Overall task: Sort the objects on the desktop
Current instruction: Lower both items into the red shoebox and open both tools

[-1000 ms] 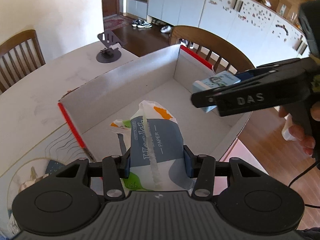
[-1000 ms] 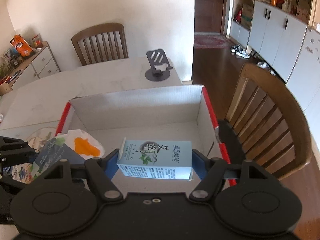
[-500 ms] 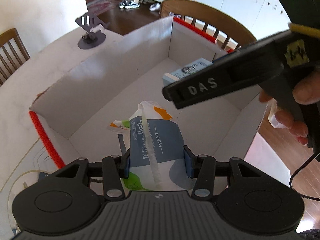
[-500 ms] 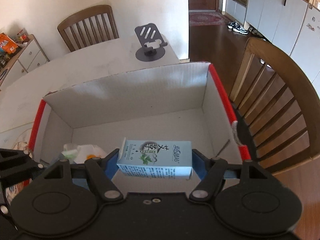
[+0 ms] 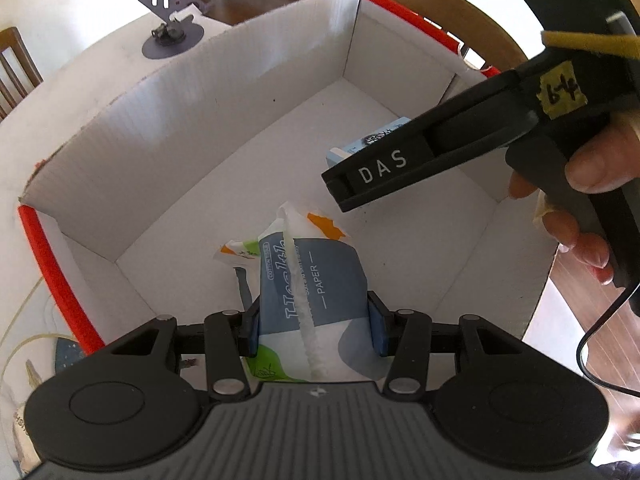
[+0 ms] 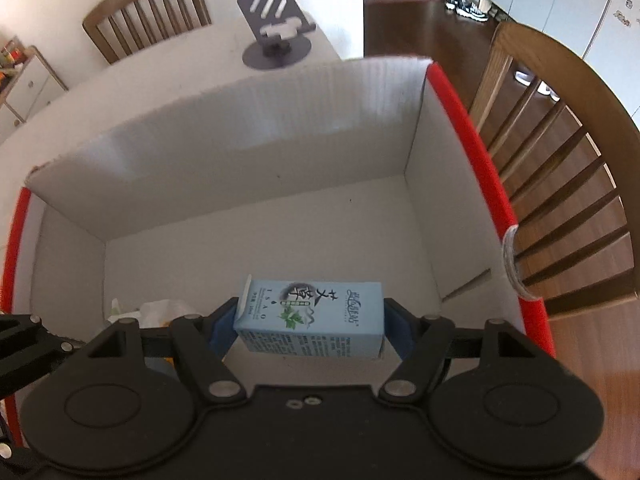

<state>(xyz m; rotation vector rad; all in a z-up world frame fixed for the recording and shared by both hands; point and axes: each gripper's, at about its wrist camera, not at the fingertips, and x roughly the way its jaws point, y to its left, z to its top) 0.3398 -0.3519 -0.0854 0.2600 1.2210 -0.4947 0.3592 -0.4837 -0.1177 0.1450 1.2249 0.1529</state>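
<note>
Over the empty box (image 6: 256, 160), left gripper (image 5: 314, 320) pinches tissue pack (image 5: 312, 280); right gripper (image 6: 308, 320) clamps carton (image 6: 310, 314); neither yet released.

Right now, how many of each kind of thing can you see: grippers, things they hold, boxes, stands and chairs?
Hand-held grippers: 2, left and right
Held things: 2, tissue pack and carton
Boxes: 1
Phone stands: 1
Chairs: 2
Total: 8
</note>
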